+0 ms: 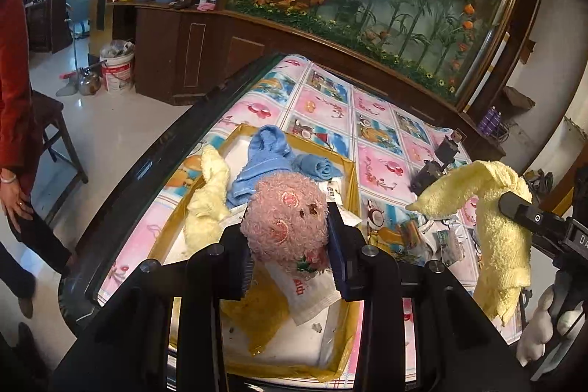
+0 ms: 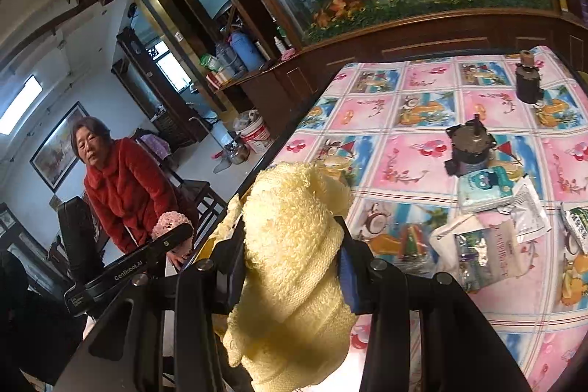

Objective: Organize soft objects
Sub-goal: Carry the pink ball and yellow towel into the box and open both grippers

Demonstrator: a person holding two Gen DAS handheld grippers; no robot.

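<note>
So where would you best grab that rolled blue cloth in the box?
Across the middle of the rolled blue cloth, from above. It lies on its side in the cardboard box, spiral end facing out, so fingers can straddle the roll.

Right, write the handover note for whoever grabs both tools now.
Left tool: shut on the pink plush toy, held above the yellow-rimmed tray.
Right tool: shut on a yellow towel, hanging free over the table.
Already in the tray: blue towel, rolled blue cloth, another yellow towel.
Left: set down the plush and the held towel. Packets on the table look untouched.
</note>
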